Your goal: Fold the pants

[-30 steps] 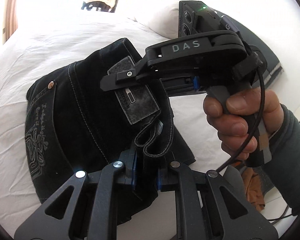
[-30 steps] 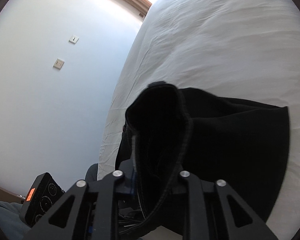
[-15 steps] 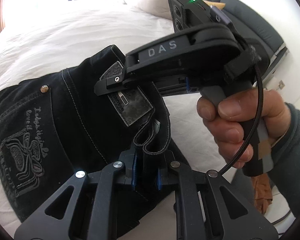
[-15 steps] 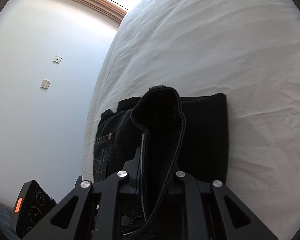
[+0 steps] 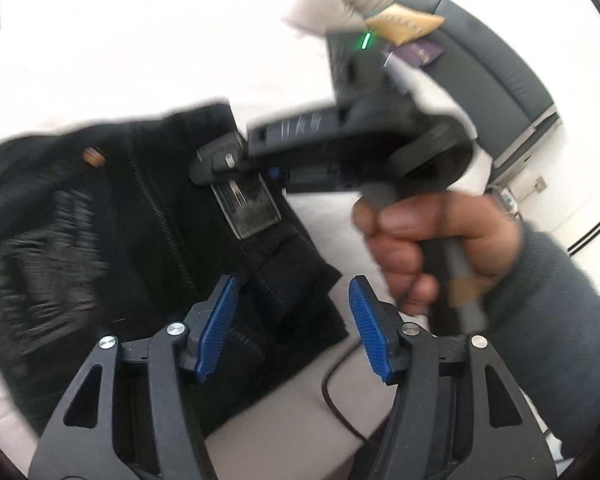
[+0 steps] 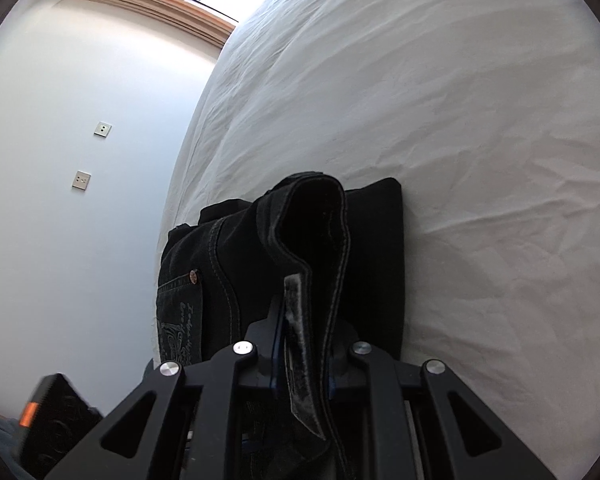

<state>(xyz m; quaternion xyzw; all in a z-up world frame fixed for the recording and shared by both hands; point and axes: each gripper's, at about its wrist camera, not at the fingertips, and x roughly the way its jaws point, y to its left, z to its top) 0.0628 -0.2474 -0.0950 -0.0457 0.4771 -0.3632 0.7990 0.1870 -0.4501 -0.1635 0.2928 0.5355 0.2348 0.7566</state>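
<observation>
Black jeans [image 5: 140,220] lie folded on the white bed [image 5: 140,60], back pocket and leather patch facing up. My left gripper [image 5: 292,292] hovers just above their near corner. Its jaws are opening, and the blue pads [image 5: 220,312] stand apart from the cloth, which lies loose below them. My right gripper [image 6: 306,320] is shut on the jeans' waistband [image 6: 316,232], which loops up in front of it. In the left wrist view the right gripper [image 5: 212,164] reaches in from the right, held by a person's hand [image 5: 420,240]. That view is motion-blurred.
The white sheet [image 6: 460,120] spreads wide beyond the jeans. A pillow [image 5: 340,0] and a grey headboard [image 5: 500,80] lie at the far right. A wall with two sockets [image 6: 80,180] borders the bed's left side. A cable [image 5: 332,396] hangs below the right hand.
My left jaws have parted and let go of the waistband fold they pinched. The right gripper has come lower over the bed, still holding the waistband, and the jeans now lie flatter.
</observation>
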